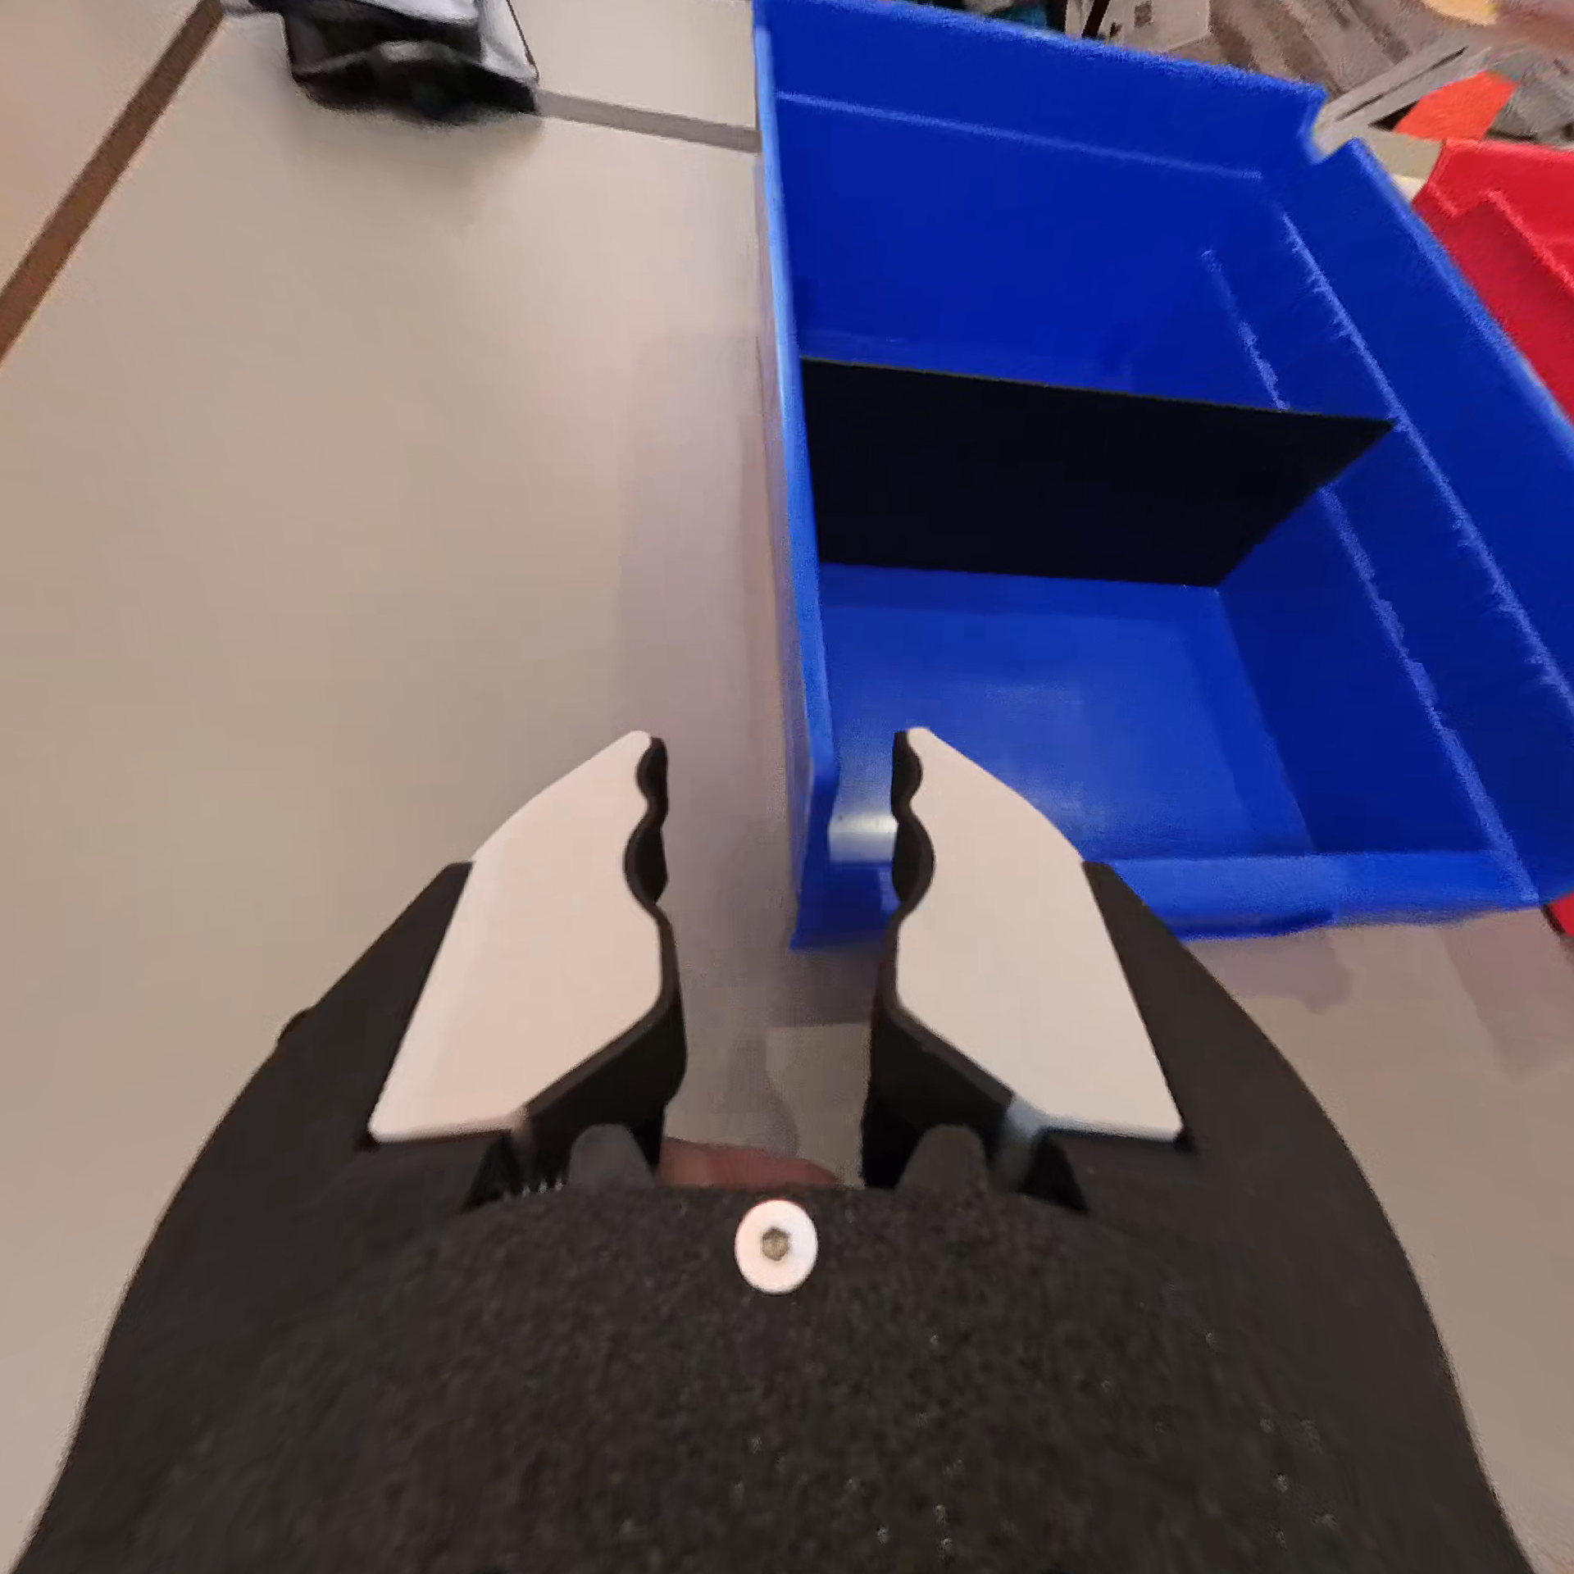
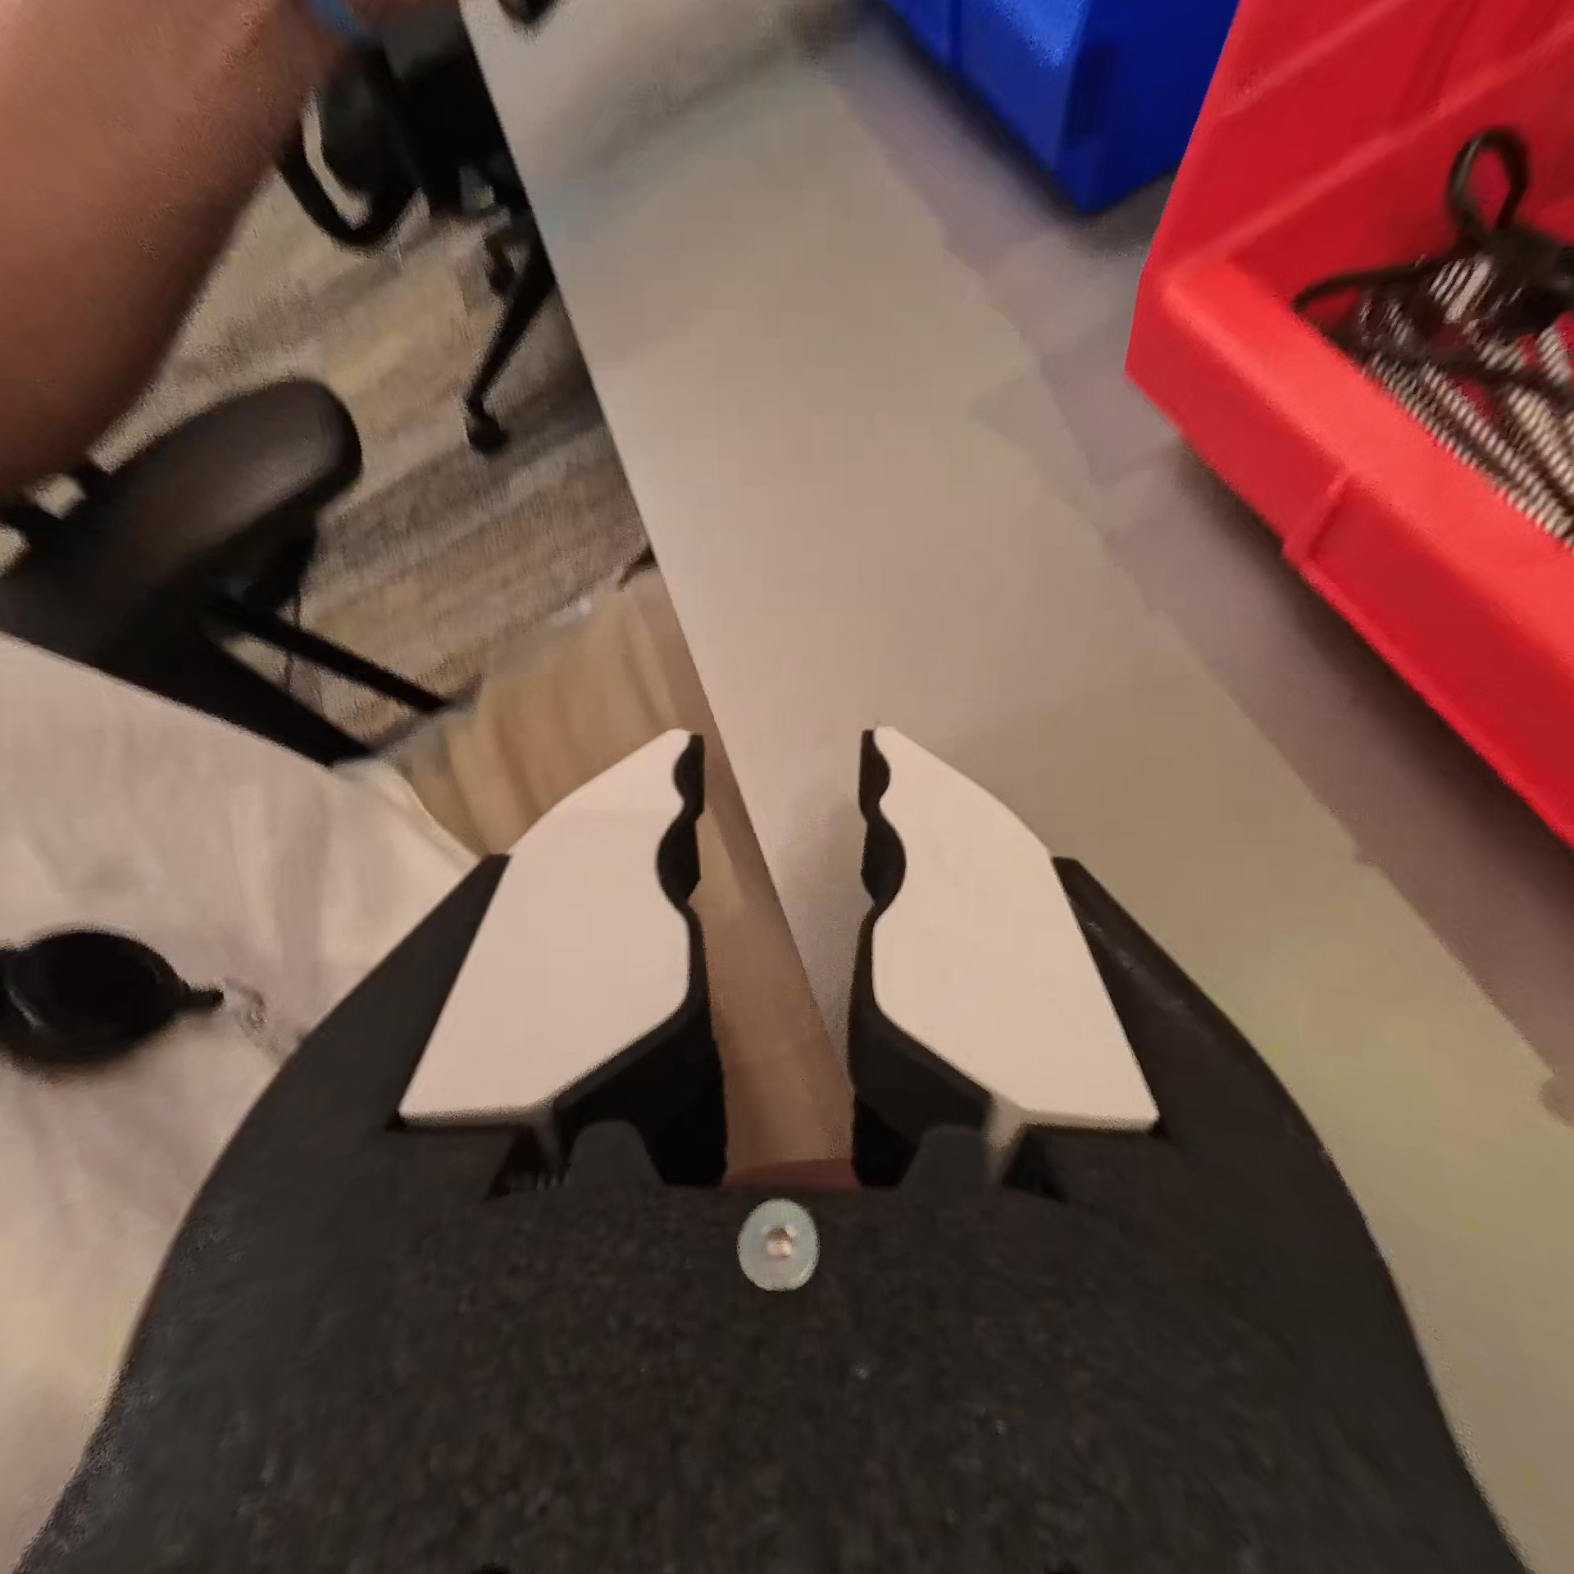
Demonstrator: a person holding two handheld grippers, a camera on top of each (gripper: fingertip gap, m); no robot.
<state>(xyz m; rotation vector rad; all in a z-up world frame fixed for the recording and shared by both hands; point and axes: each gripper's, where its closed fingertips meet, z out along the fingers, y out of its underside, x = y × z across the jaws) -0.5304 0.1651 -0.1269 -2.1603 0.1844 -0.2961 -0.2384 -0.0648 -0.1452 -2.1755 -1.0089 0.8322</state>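
1. Your left gripper (image 1: 777, 749) hangs spread and empty over the near corner of the blue bin (image 1: 1397, 409).
2. Your right gripper (image 2: 782, 741), spread and empty, hovers at the table (image 2: 852, 477) edge, well apart from the red bin (image 2: 1329, 460) of springs (image 2: 1465, 358).

The left gripper (image 1: 777, 749) is open and holds nothing. It hangs over a grey table (image 1: 383, 511), right by the near corner of a big blue bin (image 1: 1405, 881). A black wall (image 1: 1065, 477) splits the bin into two parts. A red bin (image 1: 1507, 247) sits just past it on the right
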